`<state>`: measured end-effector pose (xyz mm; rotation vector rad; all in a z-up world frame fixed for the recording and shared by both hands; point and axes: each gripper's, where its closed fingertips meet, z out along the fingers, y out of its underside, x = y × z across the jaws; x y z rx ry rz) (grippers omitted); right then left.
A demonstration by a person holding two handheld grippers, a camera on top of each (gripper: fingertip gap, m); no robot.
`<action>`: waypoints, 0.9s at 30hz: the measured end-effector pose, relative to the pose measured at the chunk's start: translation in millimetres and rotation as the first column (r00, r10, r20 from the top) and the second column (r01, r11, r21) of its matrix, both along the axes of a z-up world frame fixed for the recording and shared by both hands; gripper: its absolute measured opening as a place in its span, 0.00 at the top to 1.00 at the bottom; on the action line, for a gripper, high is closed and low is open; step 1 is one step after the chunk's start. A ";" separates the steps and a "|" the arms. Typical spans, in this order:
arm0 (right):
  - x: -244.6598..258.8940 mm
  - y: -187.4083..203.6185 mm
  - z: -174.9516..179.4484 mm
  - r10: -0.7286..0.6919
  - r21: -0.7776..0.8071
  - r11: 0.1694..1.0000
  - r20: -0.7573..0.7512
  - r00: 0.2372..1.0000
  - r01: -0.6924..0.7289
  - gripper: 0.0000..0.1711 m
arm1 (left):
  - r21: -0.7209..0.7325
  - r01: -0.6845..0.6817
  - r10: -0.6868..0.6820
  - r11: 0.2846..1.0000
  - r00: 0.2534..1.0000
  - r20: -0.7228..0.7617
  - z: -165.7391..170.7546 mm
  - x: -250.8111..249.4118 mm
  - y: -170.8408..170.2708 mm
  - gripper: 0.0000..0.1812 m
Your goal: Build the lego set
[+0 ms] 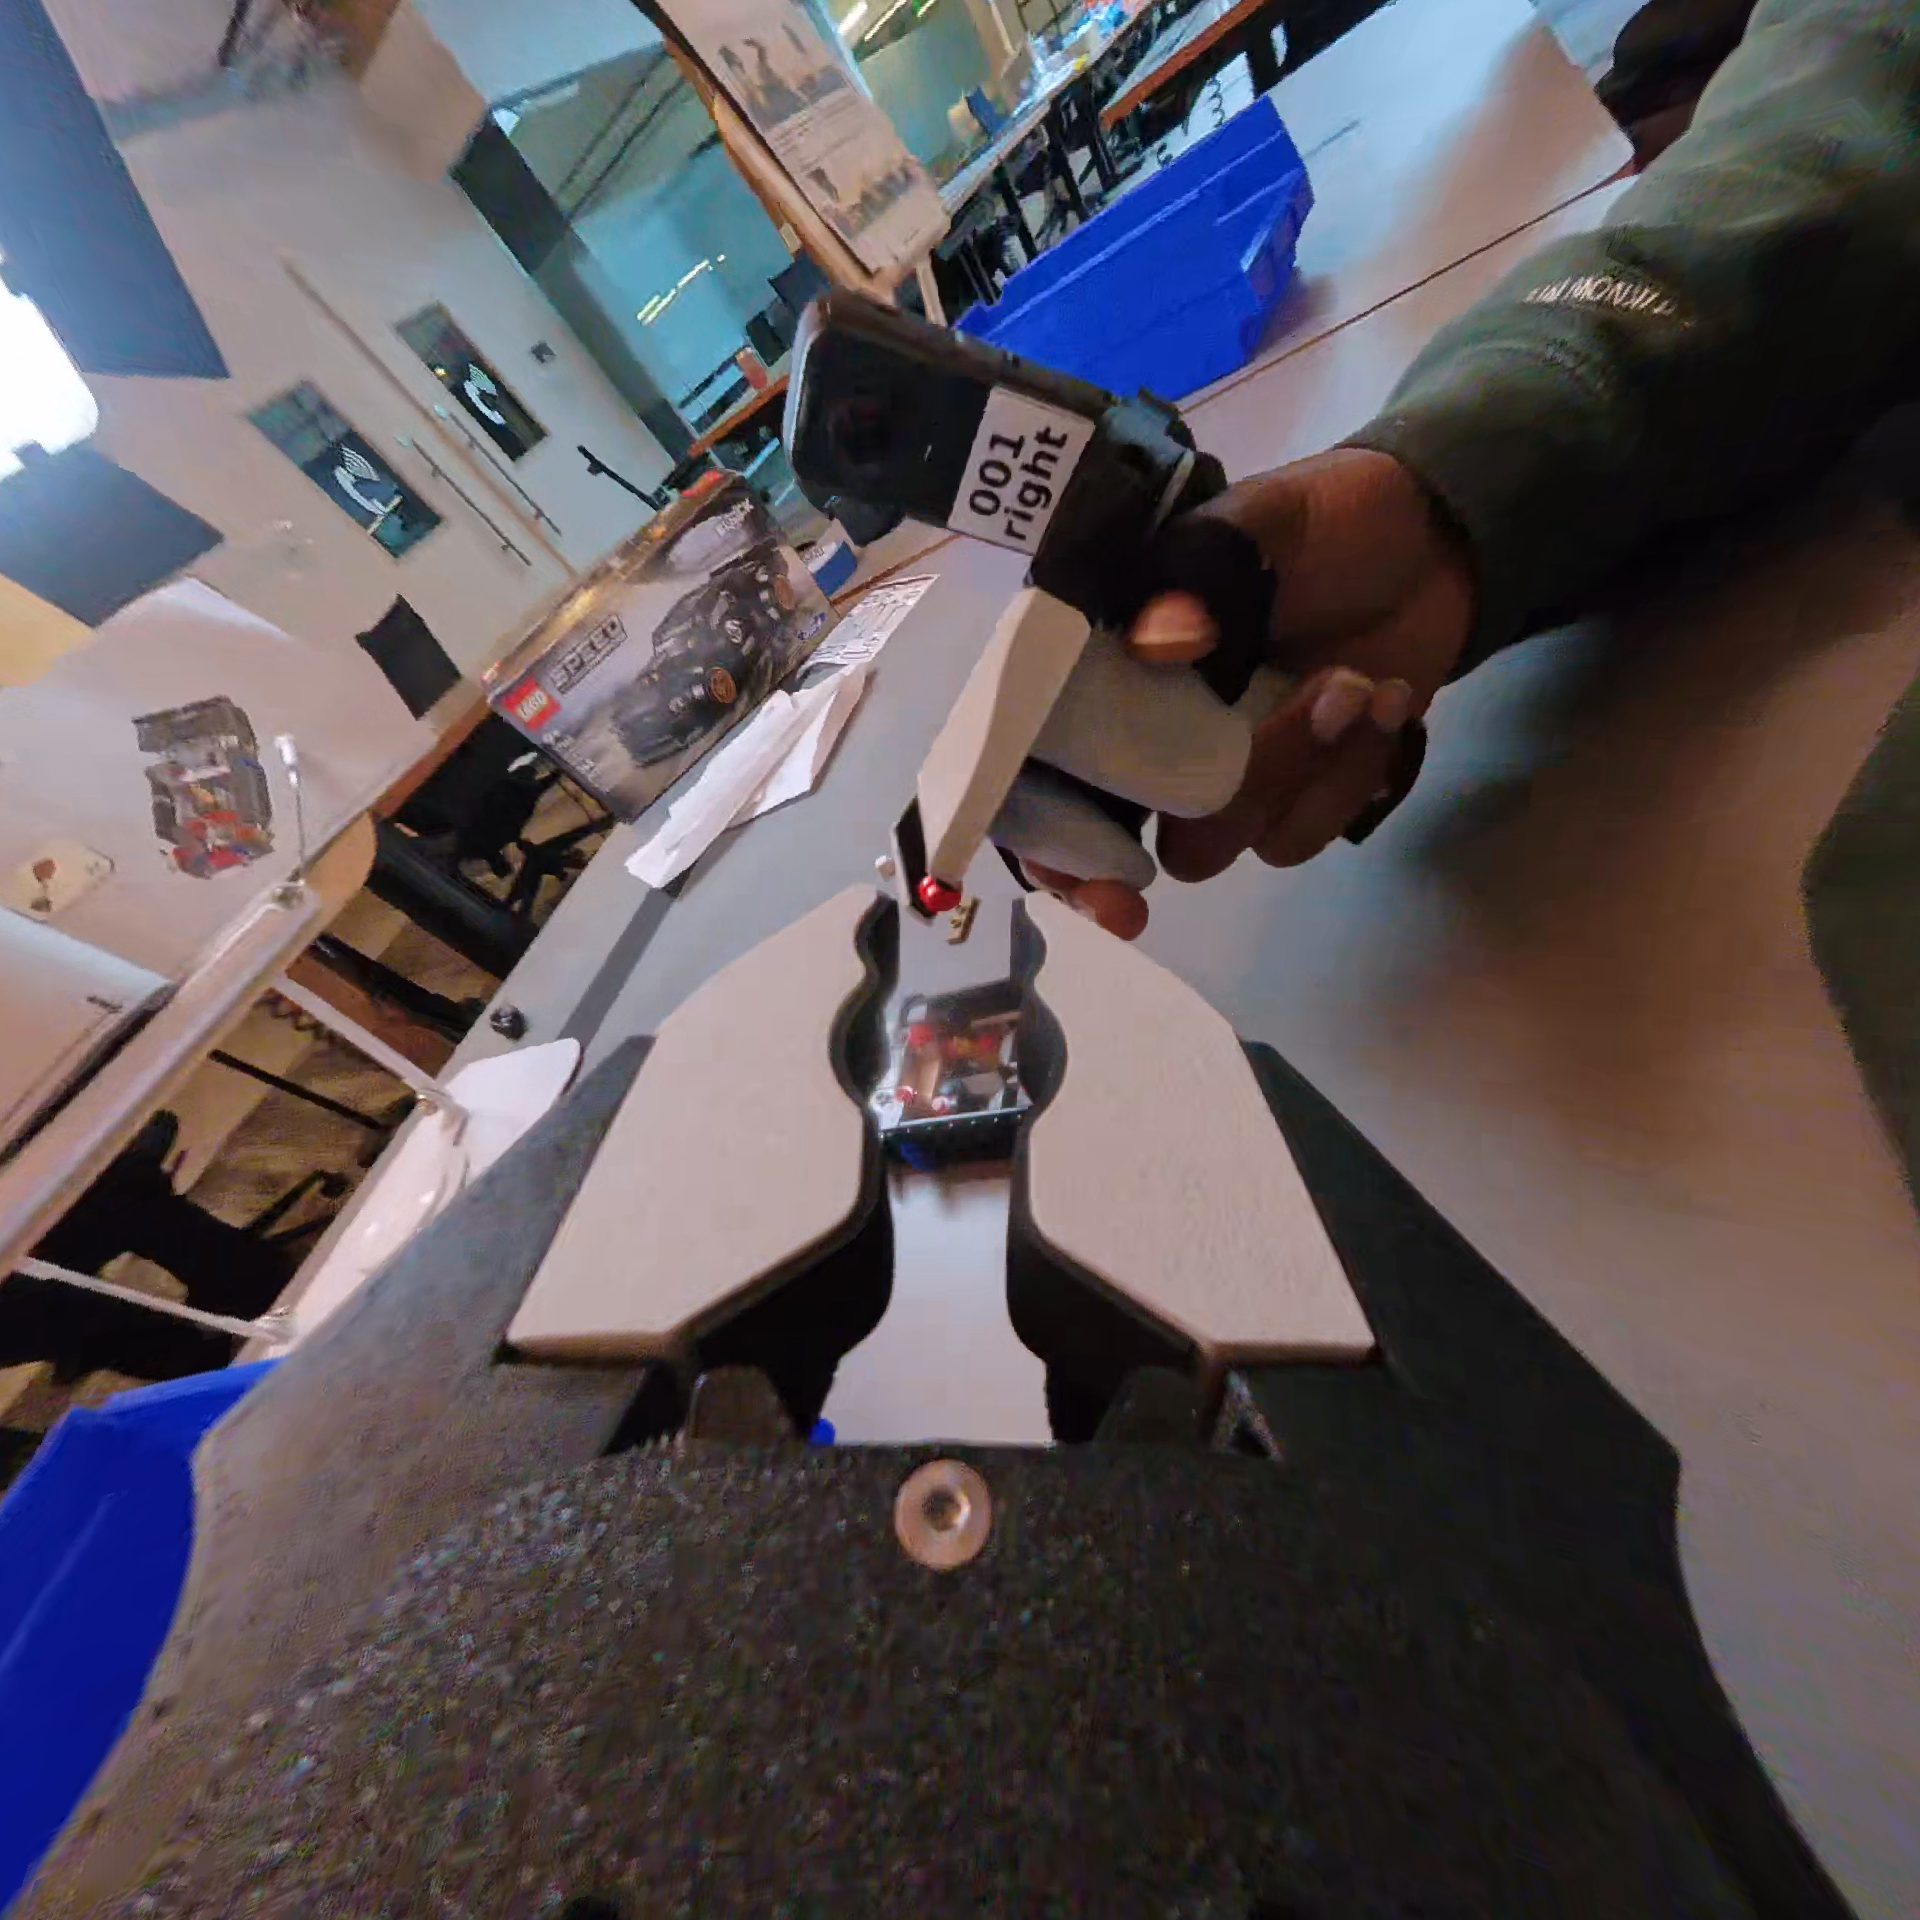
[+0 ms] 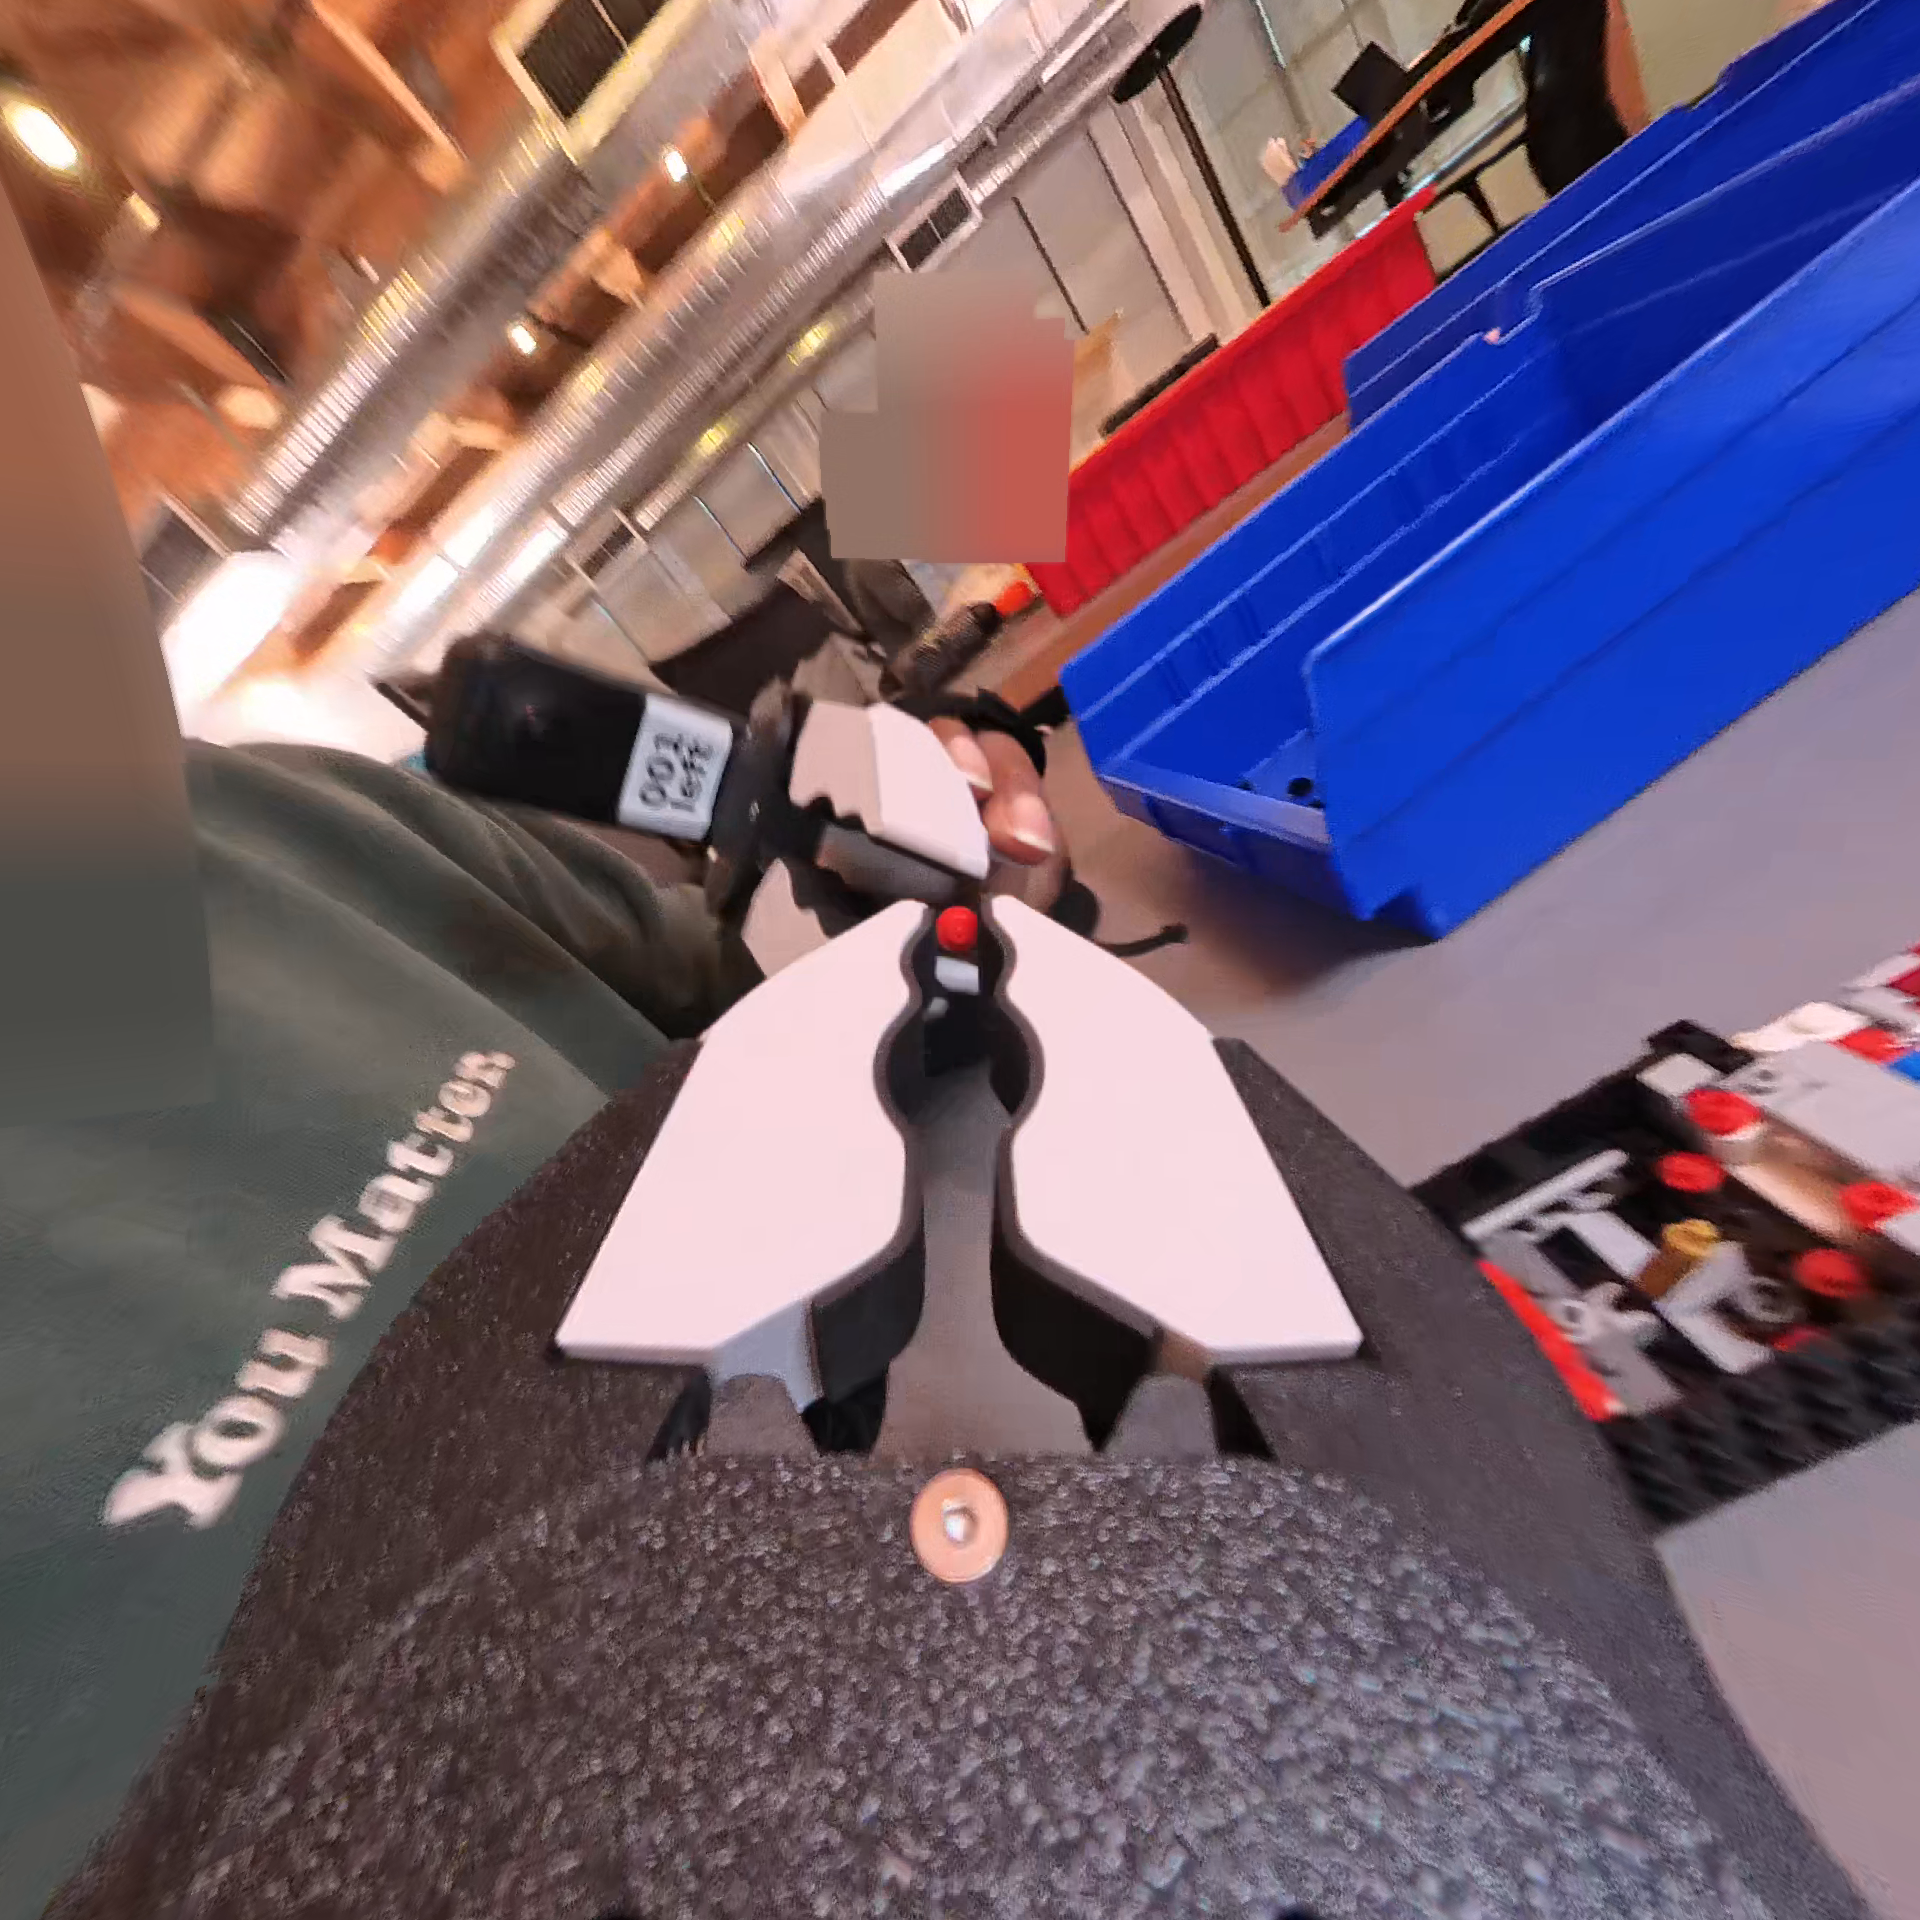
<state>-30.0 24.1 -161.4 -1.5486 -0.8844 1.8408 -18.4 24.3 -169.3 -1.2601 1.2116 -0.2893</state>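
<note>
My right gripper (image 2: 956,914) is shut on a small lego piece (image 2: 956,928) with a red round stud, a white part and a black part. In the left wrist view the right gripper (image 1: 935,883) points down at my left gripper (image 1: 954,914), and the small piece (image 1: 940,891) sits at the left fingertips. The left jaws stand a little apart and touch nothing. The partly built black lego model (image 2: 1714,1226), with red studs, lies on the grey table. It shows through the left gripper's gap (image 1: 951,1070). The left gripper (image 2: 894,800) also shows in the right wrist view.
The lego box (image 1: 665,665) and white paper sheets (image 1: 758,769) lie farther along the table (image 1: 1507,1039). Blue bins (image 2: 1507,623) and a red bin (image 2: 1226,447) stand at the side. Another blue bin (image 1: 83,1558) is near left. A person's green sleeve (image 1: 1621,395) reaches over the table. Less than 4 cm separates the two grippers' tips.
</note>
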 end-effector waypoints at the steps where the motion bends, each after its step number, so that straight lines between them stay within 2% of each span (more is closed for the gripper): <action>1: -1.0 -1.0 1.1 0.013 -0.041 0.999 -0.013 1.000 -0.013 0.96 | 0.039 -0.020 0.021 0.999 1.000 -0.010 1.6 0.9 1.3 0.90; 4: -3.0 -3.0 -0.1 0.029 -0.107 0.994 -0.024 0.999 -0.031 0.96 | 0.101 -0.040 0.043 0.994 0.999 -0.032 3.5 2.1 2.1 0.95; 11: -2.0 -5.1 2.3 0.072 -0.156 0.985 -0.047 0.996 -0.078 0.96 | 0.115 -0.024 0.029 0.993 0.999 -0.039 8.0 -0.9 -0.6 0.96; 13: 6.0 3.7 10.5 0.042 -0.113 0.992 -0.061 0.997 -0.049 0.95 | 0.151 -0.093 0.091 0.984 0.996 0.023 24.5 -20.8 7.8 0.96; 14: 12.3 10.4 14.9 0.021 -0.076 0.997 -0.061 0.998 -0.026 0.93 | 0.143 -0.176 0.166 0.974 0.983 0.083 36.9 -38.8 19.5 0.96; 16: 25.4 28.5 17.9 -0.073 0.056 0.996 -0.010 0.997 0.074 0.89 | 0.003 -0.404 0.399 0.915 0.905 0.144 44.5 -87.7 55.6 0.96; 17: 32.2 39.8 17.1 -0.146 0.144 0.979 0.027 0.989 0.141 0.89 | -0.095 -0.509 0.518 0.855 0.847 0.124 36.4 -114.4 72.9 0.96; 19: 45.8 60.7 14.1 -0.288 0.310 0.918 0.094 0.953 0.247 0.89 | -0.277 -0.602 0.642 0.749 0.763 0.077 13.1 -150.8 92.0 0.96; 20: 52.4 69.6 11.8 -0.349 0.382 0.881 0.122 0.929 0.281 0.89 | -0.395 -0.602 0.654 0.694 0.756 -0.004 -8.9 -158.3 95.7 0.96; 23: 70.5 92.8 -2.7 -0.497 0.570 0.763 0.216 0.841 0.305 0.89 | -0.596 -0.599 0.651 0.536 0.742 -0.160 -54.8 -168.1 95.4 0.69; 24: 75.7 99.2 -9.8 -0.534 0.620 0.729 0.249 0.808 0.290 0.89 | -0.608 -0.609 0.647 0.509 0.737 -0.197 -63.1 -169.5 94.5 0.62; 27: 85.1 109.5 -31.0 -0.578 0.697 0.685 0.342 0.741 0.213 0.88 | -0.634 -0.581 0.616 0.511 0.761 -0.202 -68.3 -161.9 90.8 0.56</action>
